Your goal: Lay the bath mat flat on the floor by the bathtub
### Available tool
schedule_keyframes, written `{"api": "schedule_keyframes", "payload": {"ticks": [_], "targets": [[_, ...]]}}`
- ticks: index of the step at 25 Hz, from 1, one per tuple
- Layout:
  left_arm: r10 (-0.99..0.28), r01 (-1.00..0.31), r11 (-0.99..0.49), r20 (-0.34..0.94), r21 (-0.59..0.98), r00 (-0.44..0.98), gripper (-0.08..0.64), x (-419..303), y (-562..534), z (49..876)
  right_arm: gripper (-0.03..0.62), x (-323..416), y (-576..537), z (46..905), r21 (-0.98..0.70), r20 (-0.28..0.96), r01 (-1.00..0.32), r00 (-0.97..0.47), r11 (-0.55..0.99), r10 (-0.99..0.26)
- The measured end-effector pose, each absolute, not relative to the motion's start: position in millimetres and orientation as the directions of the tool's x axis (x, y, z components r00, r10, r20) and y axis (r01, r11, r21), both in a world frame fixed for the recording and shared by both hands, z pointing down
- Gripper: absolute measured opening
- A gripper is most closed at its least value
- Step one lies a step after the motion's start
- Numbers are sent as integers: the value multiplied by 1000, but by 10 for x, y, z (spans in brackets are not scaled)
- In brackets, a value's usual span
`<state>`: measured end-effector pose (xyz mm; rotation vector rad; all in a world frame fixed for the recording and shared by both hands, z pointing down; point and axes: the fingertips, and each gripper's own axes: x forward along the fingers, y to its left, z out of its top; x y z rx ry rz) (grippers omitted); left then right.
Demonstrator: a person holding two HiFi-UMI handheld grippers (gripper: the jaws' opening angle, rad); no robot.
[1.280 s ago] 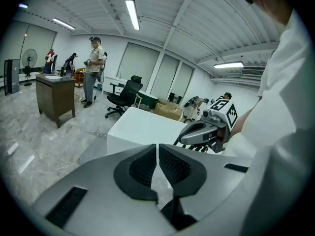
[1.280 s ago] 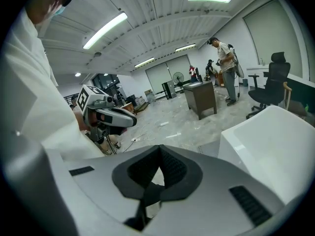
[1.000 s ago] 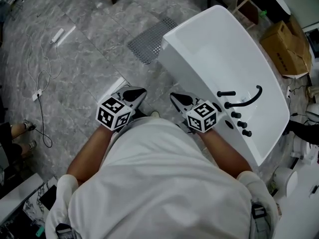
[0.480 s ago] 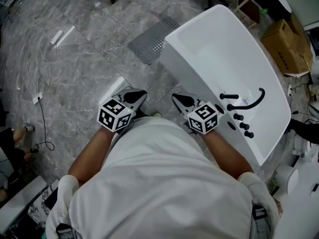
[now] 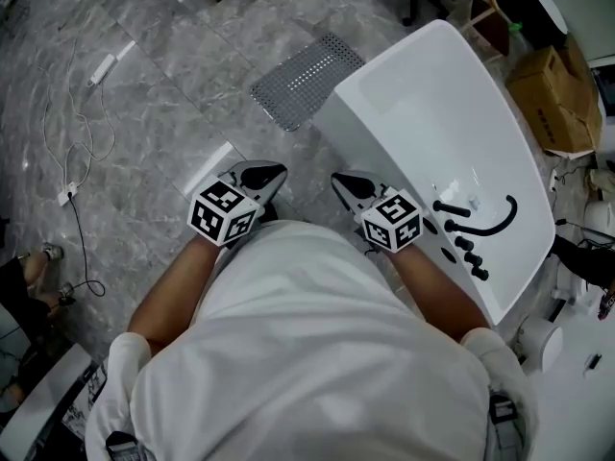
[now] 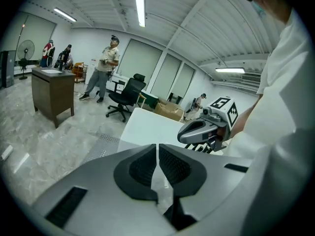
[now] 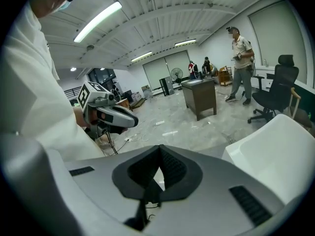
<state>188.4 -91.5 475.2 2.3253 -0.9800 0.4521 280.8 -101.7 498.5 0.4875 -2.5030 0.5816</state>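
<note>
The grey perforated bath mat (image 5: 307,80) lies flat on the marble floor beside the near end of the white bathtub (image 5: 423,113); it also shows as a grey patch (image 6: 106,139) in the left gripper view. Both grippers are held close to the person's body, level and side by side. My left gripper (image 5: 267,174) is shut with nothing between its jaws, which meet at the tips (image 6: 157,154). My right gripper (image 5: 346,184) is likewise shut and empty (image 7: 159,154), just left of the tub rim. Each gripper shows in the other's view (image 6: 204,129) (image 7: 110,114).
A black faucet and knobs (image 5: 480,221) sit on the tub's near right rim. A cable with a power strip (image 5: 72,161) trails on the floor at left. A cardboard box (image 5: 557,99) stands beyond the tub. A wooden desk (image 6: 51,92), an office chair (image 6: 125,95) and standing people are farther off.
The head view has drifted slightly, so the tub and mat sit a little more to the right. Both grippers stay shut, close to the body, barely moved.
</note>
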Motion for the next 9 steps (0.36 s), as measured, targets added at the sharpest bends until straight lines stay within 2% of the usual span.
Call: {"api": "schedule_keyframes", "payload": {"ticks": [9], "targets": [[-554,-753,-548,517,363,652,31,549,-1792,4772,8,1618,-1935,5081,-277,606,-413,-776,868,-176]]}}
